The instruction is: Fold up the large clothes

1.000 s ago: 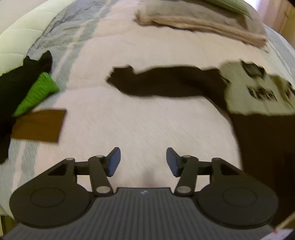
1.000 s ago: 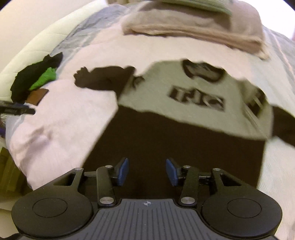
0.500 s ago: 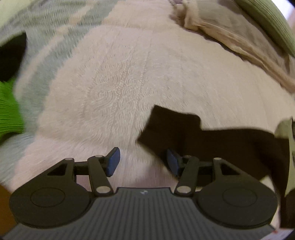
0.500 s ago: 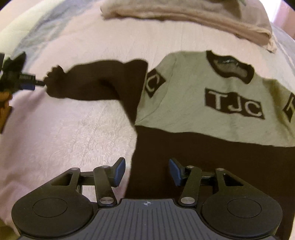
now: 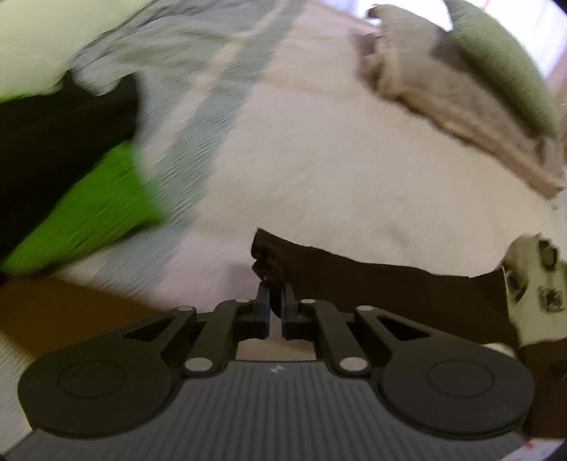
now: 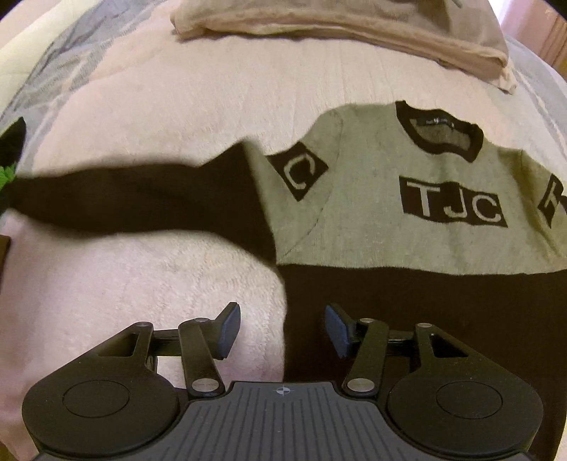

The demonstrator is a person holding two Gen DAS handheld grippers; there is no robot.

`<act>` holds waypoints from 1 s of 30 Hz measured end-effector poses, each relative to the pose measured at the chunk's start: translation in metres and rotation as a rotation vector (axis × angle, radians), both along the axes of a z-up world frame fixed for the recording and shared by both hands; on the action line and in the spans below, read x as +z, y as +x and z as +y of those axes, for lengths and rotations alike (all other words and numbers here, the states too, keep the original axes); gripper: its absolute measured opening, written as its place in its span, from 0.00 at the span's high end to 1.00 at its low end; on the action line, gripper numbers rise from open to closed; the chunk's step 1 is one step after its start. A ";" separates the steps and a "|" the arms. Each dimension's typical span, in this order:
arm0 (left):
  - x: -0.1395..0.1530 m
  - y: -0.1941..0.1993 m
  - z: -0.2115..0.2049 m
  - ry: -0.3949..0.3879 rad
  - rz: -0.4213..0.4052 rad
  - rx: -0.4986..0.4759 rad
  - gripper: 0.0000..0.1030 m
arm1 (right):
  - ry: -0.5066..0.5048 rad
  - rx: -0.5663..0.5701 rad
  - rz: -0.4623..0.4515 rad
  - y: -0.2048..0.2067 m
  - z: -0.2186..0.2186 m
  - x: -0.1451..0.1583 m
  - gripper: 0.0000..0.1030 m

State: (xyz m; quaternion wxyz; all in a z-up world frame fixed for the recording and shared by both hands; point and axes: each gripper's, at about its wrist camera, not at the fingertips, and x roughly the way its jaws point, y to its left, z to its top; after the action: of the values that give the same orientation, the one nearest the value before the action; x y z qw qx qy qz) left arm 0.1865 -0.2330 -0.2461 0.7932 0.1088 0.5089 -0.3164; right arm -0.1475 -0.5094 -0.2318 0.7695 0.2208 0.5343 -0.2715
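From my left wrist view, my left gripper [image 5: 275, 294] has its jaws pinched tight on the cuff [image 5: 266, 264] of the black sleeve [image 5: 389, 287], which runs off to the right toward the grey shoulder of the sweater [image 5: 531, 305]. To do this step well I judge I should keep the pinch firm, lift the cuff just clear of the bed [image 5: 319, 159] and carry it across the chest in one smooth sweep, so the sleeve lies flat and straight without dragging the body along. This view is blurred, so I cannot tell how much fabric sits between the pads.

From my right wrist view, my right gripper [image 6: 283, 328] has its jaws wide and holds nothing; they straddle the left edge of the sweater's black lower half [image 6: 407, 301], just above it. I think this side should pin or grip that edge so the body stays put while the sleeve comes over.

Counting: one sweater [image 6: 407, 212] spread face up on the bed, its "TJC" patch [image 6: 452, 202] readable; one sleeve fully in view here and only the start of the other; one folded beige blanket [image 6: 336, 21] at the far end; one black and green garment [image 5: 71, 170] at the left; one green pillow [image 5: 496, 71].
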 end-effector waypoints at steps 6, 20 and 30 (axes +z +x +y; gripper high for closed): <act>-0.035 -0.026 0.016 0.099 0.072 0.005 0.92 | 0.010 0.001 0.024 -0.020 0.001 0.000 0.50; 0.027 -0.076 -0.034 0.122 -0.085 -0.033 0.89 | -0.131 -0.241 -0.004 -0.160 -0.058 0.047 0.49; 0.059 -0.252 -0.179 0.112 -0.122 -0.147 0.83 | -0.238 -0.357 -0.046 -0.372 -0.240 0.045 0.49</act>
State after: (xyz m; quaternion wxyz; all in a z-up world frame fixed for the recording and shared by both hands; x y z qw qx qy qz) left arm -0.0660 -0.4121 -0.1871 0.7899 0.2093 0.4672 -0.3376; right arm -0.5197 -0.7496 -0.1865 0.7418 0.2255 0.4332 -0.4596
